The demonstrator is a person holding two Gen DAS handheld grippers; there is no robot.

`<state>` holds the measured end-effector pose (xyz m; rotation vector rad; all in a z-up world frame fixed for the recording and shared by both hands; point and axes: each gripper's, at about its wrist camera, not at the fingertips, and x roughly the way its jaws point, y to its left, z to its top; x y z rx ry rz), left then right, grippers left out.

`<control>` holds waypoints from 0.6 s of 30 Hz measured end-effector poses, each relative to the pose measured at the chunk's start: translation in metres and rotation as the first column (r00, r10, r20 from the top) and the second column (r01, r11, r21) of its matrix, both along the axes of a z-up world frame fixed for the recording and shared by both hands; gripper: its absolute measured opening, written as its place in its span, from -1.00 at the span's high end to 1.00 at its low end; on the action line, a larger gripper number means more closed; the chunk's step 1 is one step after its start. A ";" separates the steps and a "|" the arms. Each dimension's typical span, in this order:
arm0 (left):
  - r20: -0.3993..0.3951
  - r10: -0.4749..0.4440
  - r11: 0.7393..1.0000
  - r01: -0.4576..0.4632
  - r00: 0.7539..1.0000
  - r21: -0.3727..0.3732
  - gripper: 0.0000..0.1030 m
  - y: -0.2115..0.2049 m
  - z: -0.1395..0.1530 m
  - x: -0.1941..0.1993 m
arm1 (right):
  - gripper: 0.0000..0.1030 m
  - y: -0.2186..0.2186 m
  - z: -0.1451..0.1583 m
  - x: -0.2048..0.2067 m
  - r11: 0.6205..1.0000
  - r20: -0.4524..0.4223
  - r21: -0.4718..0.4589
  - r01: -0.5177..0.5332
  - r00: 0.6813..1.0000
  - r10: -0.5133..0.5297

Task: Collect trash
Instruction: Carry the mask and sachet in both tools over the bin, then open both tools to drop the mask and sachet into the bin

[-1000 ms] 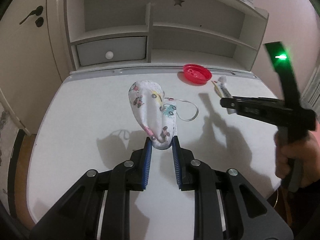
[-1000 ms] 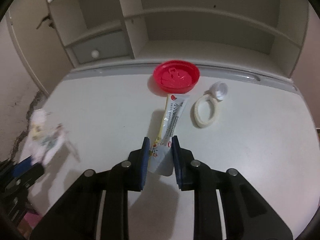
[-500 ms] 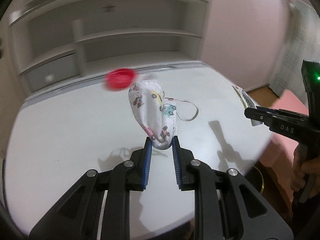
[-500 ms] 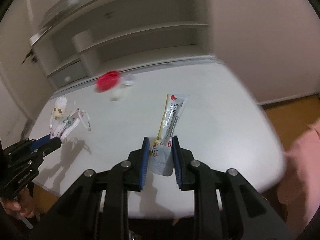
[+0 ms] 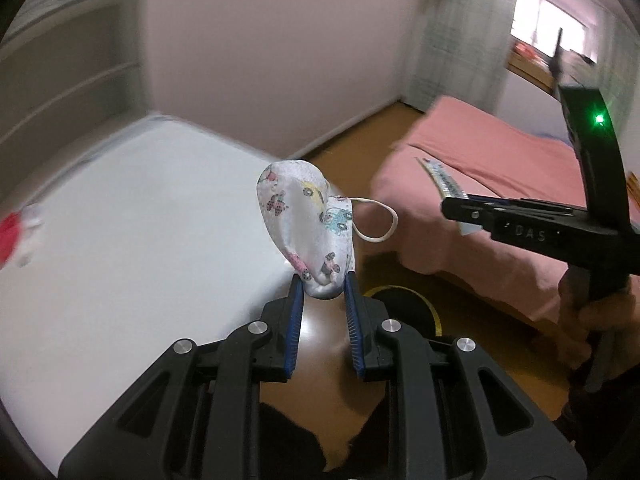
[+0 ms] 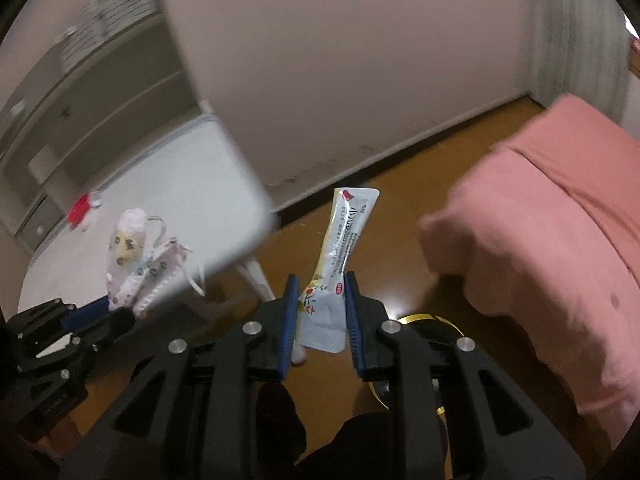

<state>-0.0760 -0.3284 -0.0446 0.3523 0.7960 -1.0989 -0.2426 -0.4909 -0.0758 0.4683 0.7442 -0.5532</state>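
Left wrist view: the left gripper has its blue-padded jaws closed to a narrow gap on the lower end of a white cloth face mask printed with small cartoon figures.
Mask position: it stands up from the jaws, clear of the worktop, its white ear loop hanging out to the right.
Right wrist view: the right gripper has its jaws pinched just as narrowly on the bottom of a slim white and yellow plastic sachet with a red mark at its top.
Sachet position: upright, above brown wooden floor.
Below the jaws: a dark round bin with a yellow rim sits on the floor, partly hidden.
Left side: the white worktop is blurred; a red round lid lies on it near grey shelves.
Right side: a bed with a pink cover.
Hand: a person's hand grips the right gripper's handle.
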 end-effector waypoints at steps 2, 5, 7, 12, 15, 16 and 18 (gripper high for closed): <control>-0.012 -0.055 0.998 0.055 0.998 0.011 0.61 -0.022 -0.010 -0.013 | 0.56 -0.009 -0.009 -0.015 0.999 -0.017 0.010 0.032 0.999 -0.032; -0.048 -0.137 0.989 0.139 0.989 0.044 0.61 -0.059 -0.033 -0.035 | 0.56 -0.022 -0.030 -0.046 0.995 -0.040 0.042 0.087 0.996 -0.085; -0.075 -0.164 0.984 0.169 0.984 0.064 0.61 -0.080 -0.049 -0.042 | 0.56 -0.030 -0.050 -0.065 0.990 -0.061 0.069 0.124 0.991 -0.120; -0.121 -0.235 0.960 0.250 0.964 0.126 0.61 -0.122 -0.094 -0.065 | 0.56 -0.047 -0.098 -0.104 0.976 -0.117 0.123 0.178 0.980 -0.164; -0.137 -0.254 0.949 0.275 0.957 0.157 0.61 -0.140 -0.113 -0.075 | 0.56 -0.050 -0.117 -0.114 0.969 -0.135 0.151 0.194 0.975 -0.175; -0.141 -0.263 0.944 0.285 0.954 0.169 0.61 -0.146 -0.119 -0.079 | 0.56 -0.051 -0.124 -0.115 0.967 -0.141 0.162 0.197 0.974 -0.175; -0.144 -0.274 0.937 0.297 0.951 0.182 0.61 -0.153 -0.127 -0.080 | 0.56 -0.053 -0.134 -0.123 0.963 -0.152 0.176 0.205 0.972 -0.179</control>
